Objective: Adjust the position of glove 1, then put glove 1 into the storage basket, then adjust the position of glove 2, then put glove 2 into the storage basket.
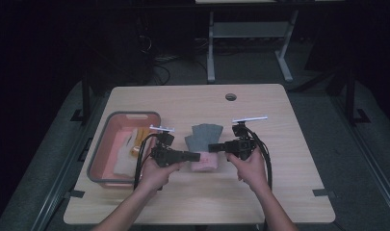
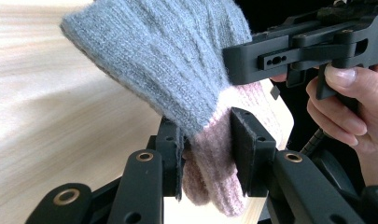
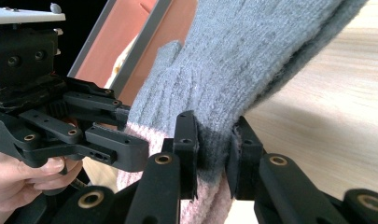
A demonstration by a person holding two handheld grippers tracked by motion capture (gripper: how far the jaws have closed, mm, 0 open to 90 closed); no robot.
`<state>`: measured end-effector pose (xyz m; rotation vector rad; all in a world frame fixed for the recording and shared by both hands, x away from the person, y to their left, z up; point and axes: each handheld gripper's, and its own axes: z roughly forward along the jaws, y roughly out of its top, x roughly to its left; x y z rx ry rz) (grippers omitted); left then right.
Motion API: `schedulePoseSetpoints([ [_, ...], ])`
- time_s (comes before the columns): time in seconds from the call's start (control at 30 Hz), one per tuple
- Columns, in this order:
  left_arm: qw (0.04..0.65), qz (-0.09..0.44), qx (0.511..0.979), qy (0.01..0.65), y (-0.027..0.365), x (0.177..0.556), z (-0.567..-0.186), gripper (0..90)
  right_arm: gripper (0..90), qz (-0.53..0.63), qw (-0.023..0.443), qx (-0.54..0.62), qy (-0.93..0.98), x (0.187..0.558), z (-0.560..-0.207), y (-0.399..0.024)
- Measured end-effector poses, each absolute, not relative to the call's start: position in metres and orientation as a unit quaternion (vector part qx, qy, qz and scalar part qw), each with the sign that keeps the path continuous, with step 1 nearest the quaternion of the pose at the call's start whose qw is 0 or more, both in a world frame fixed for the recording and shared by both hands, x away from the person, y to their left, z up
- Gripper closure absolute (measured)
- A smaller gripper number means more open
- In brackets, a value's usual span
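A grey knit glove (image 1: 205, 136) with a pink cuff (image 1: 204, 164) lies at the middle of the table, cuff toward the person. My left gripper (image 1: 197, 156) comes in from the left and is shut on the pink cuff (image 2: 210, 163), right where it meets the grey knit (image 2: 168, 56). My right gripper (image 1: 211, 147) comes in from the right, its jaws shut on the grey knit (image 3: 252, 56) just above the cuff. The two grippers point at each other, close together. In the left gripper view the right gripper (image 2: 308, 51) crosses the upper right with a hand on its trigger.
A grey-rimmed pink bin (image 1: 130, 114) stands on the left of the wooden table (image 1: 183, 197), holding a white cloth (image 1: 125, 156) and something yellow (image 1: 140, 137). A round cable hole (image 1: 230, 96) sits near the table's far edge. Dark floor and a desk frame lie beyond.
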<state>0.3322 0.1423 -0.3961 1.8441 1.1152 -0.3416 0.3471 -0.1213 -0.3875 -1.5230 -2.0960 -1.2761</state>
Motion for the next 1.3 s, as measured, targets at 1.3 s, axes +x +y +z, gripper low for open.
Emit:
schedulePoseSetpoints([
  [1.3,0.470,-0.120,0.746,0.456,0.175,0.331,-0.378,66.2,75.7,-0.437,0.132,-0.499,-0.736,0.357,-0.369,-0.089],
])
